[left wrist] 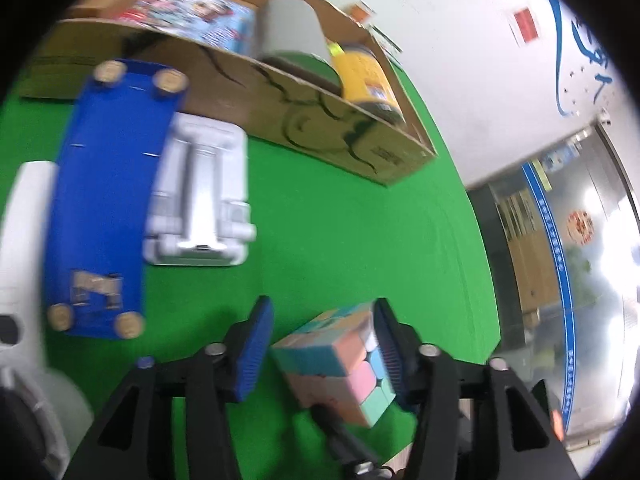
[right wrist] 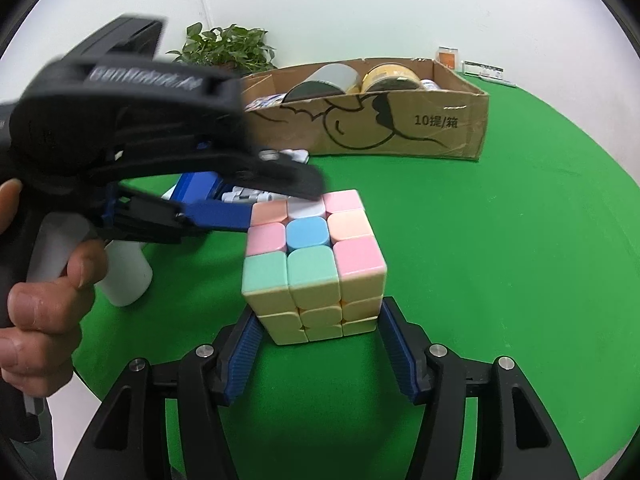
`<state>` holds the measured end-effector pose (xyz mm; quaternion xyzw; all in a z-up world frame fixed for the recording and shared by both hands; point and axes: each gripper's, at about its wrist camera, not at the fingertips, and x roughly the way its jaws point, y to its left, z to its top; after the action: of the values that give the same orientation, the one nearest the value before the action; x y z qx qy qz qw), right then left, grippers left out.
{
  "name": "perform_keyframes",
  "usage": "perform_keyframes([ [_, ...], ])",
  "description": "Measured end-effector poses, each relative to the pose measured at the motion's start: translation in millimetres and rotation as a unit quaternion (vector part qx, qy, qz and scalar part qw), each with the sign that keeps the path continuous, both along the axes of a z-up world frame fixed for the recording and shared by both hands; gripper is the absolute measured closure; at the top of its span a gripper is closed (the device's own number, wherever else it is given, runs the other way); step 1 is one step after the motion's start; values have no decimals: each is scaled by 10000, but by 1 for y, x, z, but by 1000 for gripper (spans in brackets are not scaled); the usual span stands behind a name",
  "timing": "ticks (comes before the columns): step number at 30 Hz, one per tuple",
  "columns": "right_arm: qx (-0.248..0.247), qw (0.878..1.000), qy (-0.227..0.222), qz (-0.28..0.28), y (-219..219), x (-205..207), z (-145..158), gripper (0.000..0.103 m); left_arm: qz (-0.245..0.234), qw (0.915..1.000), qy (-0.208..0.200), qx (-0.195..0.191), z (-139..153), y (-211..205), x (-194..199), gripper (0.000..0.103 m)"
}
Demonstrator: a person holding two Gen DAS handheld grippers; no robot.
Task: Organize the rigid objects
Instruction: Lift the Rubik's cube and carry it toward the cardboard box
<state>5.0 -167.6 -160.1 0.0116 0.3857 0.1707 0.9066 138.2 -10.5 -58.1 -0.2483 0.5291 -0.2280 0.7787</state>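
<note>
A pastel puzzle cube (right wrist: 316,264) stands on the green table (right wrist: 480,280). My right gripper (right wrist: 318,312) is open, its blue pads close on either side of the cube's near lower part, and I see no firm press. My left gripper (right wrist: 280,200) reaches in from the left over the cube's top, held by a person's hand (right wrist: 40,312). In the left wrist view the left gripper (left wrist: 323,308) is open. The cube (left wrist: 336,360) lies beside its right pad (left wrist: 390,344), with a clear gap to the left pad (left wrist: 256,344).
A cardboard box (right wrist: 400,128) at the back holds a grey cup (left wrist: 292,28), a yellow can (left wrist: 368,76) and a colourful carton (left wrist: 192,12). Left of the cube lie a blue board (left wrist: 100,200), a white folding stand (left wrist: 200,192) and a white bottle (right wrist: 124,276). A potted plant (right wrist: 228,50) stands behind.
</note>
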Motion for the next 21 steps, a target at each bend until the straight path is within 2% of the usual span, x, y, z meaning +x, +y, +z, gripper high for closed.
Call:
perform_keyframes([
  [1, 22, 9999, -112, 18, -3, -2, 5, 41, 77, 9999, -61, -30, 3, 6, -4, 31],
  [4, 101, 9990, -396, 186, -5, -3, 18, 34, 95, 9999, -15, -77, 5, 13, -12, 29],
  [7, 95, 9991, -173, 367, 1, 8, 13, 35, -123, 9981, 460, -396, -7, 9, -13, 29],
  [9, 4, 9996, 3, 291, 3, 14, 6, 45, -240, 9965, 680, -414, -17, 3, -12, 29],
  [12, -20, 9998, -7, 222, 3, 15, 6, 47, -295, 9914, 1153, -551, -34, -4, -9, 29],
  [15, 150, 9998, 95, 65, -1, 14, 5, 47, -276, 9917, 1129, -558, -31, -4, -6, 29],
  [21, 743, 9964, 372, -140, -9, 12, 5, 47, -381, 9881, 1215, -861, -36, -2, -7, 32],
])
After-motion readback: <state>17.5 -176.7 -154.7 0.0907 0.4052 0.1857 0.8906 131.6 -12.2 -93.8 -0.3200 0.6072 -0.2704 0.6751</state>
